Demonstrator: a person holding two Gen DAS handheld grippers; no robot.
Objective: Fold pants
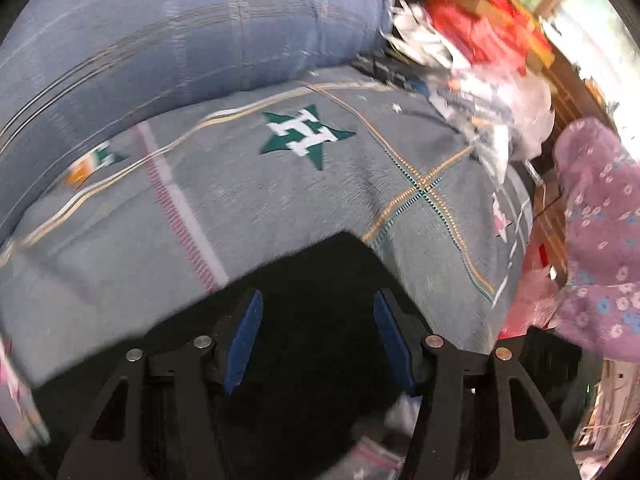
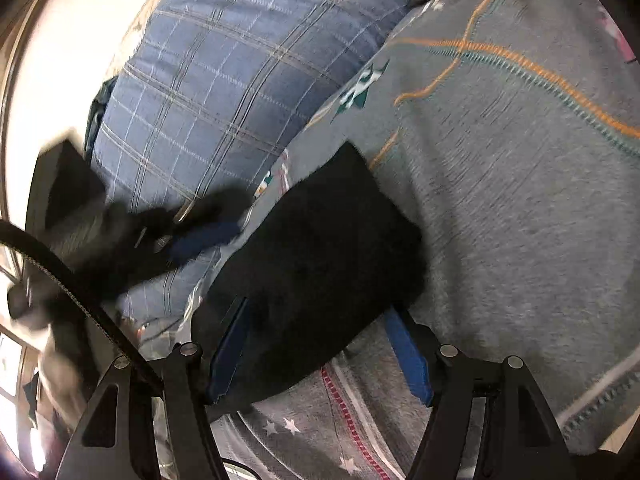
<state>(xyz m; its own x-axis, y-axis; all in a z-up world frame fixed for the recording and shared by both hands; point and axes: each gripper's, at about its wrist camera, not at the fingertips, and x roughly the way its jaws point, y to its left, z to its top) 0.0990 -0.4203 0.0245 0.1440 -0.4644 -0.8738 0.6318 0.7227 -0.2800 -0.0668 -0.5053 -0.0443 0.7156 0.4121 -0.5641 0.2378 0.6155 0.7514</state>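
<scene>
On the grey bedspread (image 1: 280, 208), beside a green star marked "H" (image 1: 306, 136), black pants (image 2: 320, 248) lie between both spread tools.

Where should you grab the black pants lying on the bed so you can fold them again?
Probably the far corner of the black pants, which sticks out flat on the grey blanket. Its two straight edges lie free there, so a finger could likely slide under from the blanket side. The right gripper hangs open above the near end.

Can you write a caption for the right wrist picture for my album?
Folded black pants lie on a grey patterned blanket beside a blue plaid pillow, between the right gripper's open blue fingers.
</scene>
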